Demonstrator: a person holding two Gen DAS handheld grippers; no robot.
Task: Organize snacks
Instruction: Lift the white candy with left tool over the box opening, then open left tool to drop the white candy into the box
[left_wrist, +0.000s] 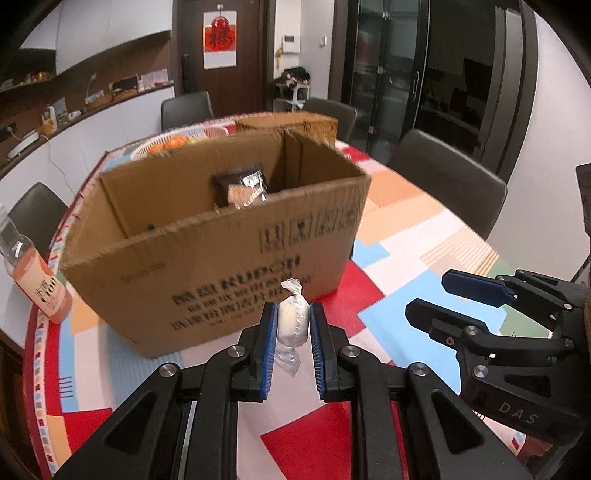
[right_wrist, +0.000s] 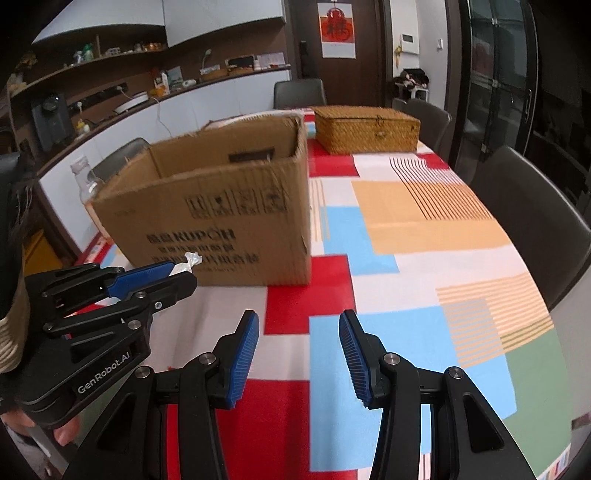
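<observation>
My left gripper (left_wrist: 293, 321) is shut on a white wrapped candy (left_wrist: 293, 320), held above the table just in front of an open cardboard box (left_wrist: 221, 266). A dark snack packet (left_wrist: 242, 186) stands inside the box. In the right wrist view the left gripper (right_wrist: 181, 271) shows at the left with the candy's wrapper end (right_wrist: 192, 260) sticking out, next to the box (right_wrist: 221, 218). My right gripper (right_wrist: 297, 332) is open and empty above the table, to the right of the left one; it also shows in the left wrist view (left_wrist: 436, 295).
A patchwork tablecloth (right_wrist: 424, 221) covers the table. A woven lidded basket (right_wrist: 365, 127) sits behind the box. A bottle with an orange label (left_wrist: 35, 273) stands left of the box. A white basket of oranges (left_wrist: 173, 144) is behind it. Grey chairs (left_wrist: 447, 177) surround the table.
</observation>
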